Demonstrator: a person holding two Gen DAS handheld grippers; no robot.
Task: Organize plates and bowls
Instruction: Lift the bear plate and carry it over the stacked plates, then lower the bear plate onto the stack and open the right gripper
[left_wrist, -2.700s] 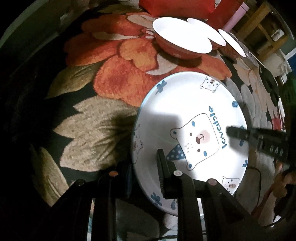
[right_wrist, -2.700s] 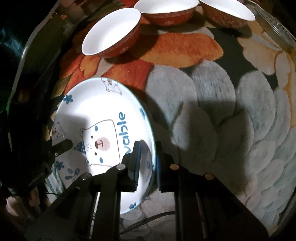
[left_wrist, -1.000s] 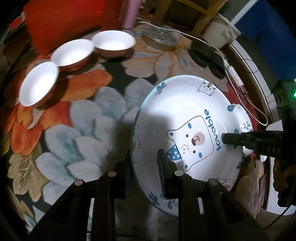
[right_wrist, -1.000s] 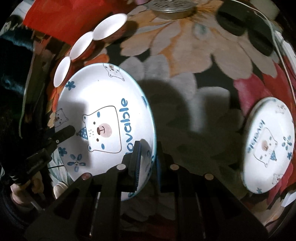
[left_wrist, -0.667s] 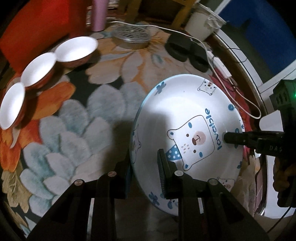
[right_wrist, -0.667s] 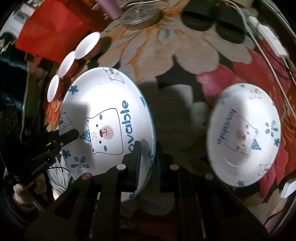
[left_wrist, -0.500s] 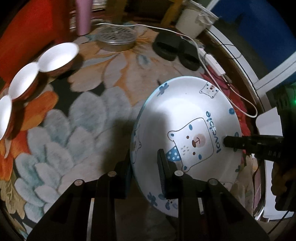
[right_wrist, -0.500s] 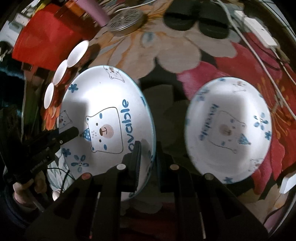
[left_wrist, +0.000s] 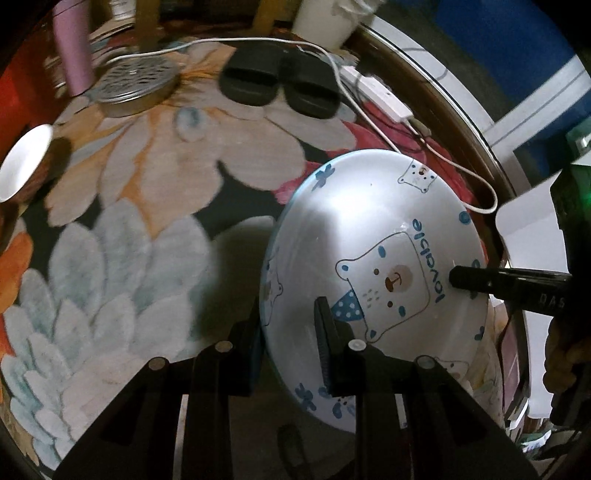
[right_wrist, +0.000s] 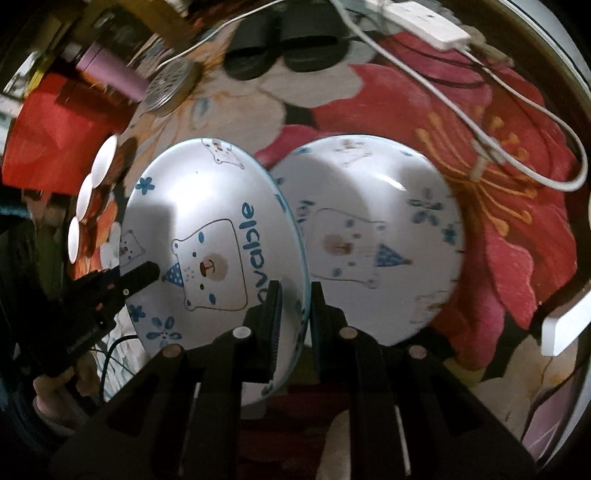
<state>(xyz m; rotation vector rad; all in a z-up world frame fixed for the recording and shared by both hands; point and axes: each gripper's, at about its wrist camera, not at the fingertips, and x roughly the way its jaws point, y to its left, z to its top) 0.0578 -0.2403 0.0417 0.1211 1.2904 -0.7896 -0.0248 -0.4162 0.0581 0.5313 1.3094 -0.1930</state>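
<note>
- Now both grippers grip one plate (left_wrist: 369, 236) by opposite rim edges; it hangs tilted above the rug (left_wrist: 122, 236).
- My left gripper (left_wrist: 288, 332) is clenched on the near rim, one finger under the plate and one on its face, beside the bear's hat.
- My right gripper (right_wrist: 293, 310) pinches the opposite rim the same way; its far finger shows in the left view, lying across the printed word.
- A second plate (right_wrist: 373, 229), same bear print, lies flat on the rug just beyond the held one, partly hidden by its rim in the right view.
- Three small bowls (right_wrist: 88, 192) sit in a row well off to the left; slippers (left_wrist: 280, 85), a cable (right_wrist: 517, 99) and a metal lid (left_wrist: 136, 81) lie farther back.
- Handling, as I judge it: glazed ceramic, stiff, fairly heavy, slick under the pads and liable to chip. A rim pinch on two opposite sides looks like the only workable hold.
- Likely step: carrying it over to stack on the second plate. Risk is rim knocking rim, or a slip if either pinch eases while the plate is tilted.
</note>
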